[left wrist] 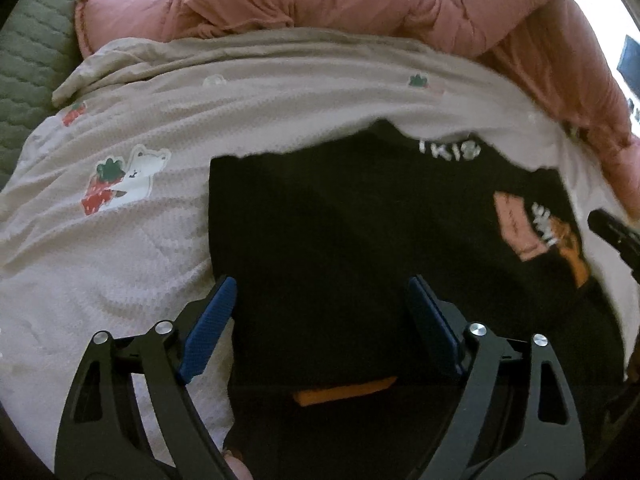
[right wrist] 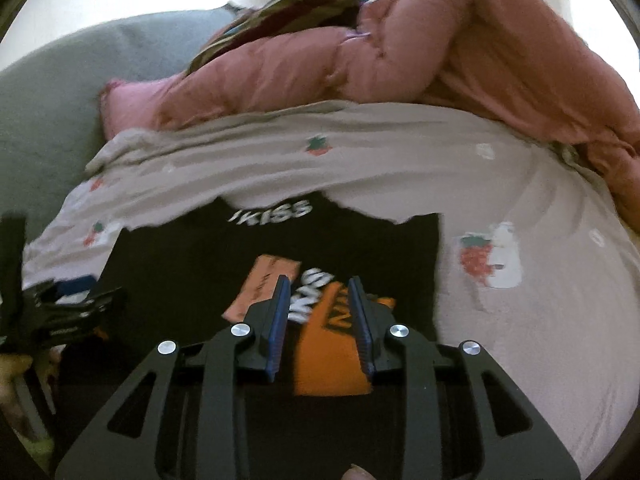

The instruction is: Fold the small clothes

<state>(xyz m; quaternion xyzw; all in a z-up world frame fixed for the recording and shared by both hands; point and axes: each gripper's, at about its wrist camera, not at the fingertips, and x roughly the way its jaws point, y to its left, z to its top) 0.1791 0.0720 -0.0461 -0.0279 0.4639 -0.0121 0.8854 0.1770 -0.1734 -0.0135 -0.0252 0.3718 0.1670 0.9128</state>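
Note:
A small black garment (left wrist: pixel 360 220) with white lettering and a pink and orange print lies folded on the pale strawberry-print sheet (left wrist: pixel 120 260). My left gripper (left wrist: pixel 320 292) is wide open above the garment's near left part, holding nothing. In the right wrist view the same garment (right wrist: pixel 168 264) shows its print (right wrist: pixel 320 320). My right gripper (right wrist: pixel 320 284) hovers over the print with its jaws partly apart and nothing between them. The left gripper also shows at the left edge of the right wrist view (right wrist: pixel 60 304), and a right finger shows at the right edge of the left wrist view (left wrist: pixel 612 224).
A bunched pink quilt (left wrist: pixel 360 0) lies along the far side of the sheet, also in the right wrist view (right wrist: pixel 440 52). A grey-green quilted surface (left wrist: pixel 32 40) is at the far left. A striped dark cloth (right wrist: pixel 288 4) sits behind the quilt.

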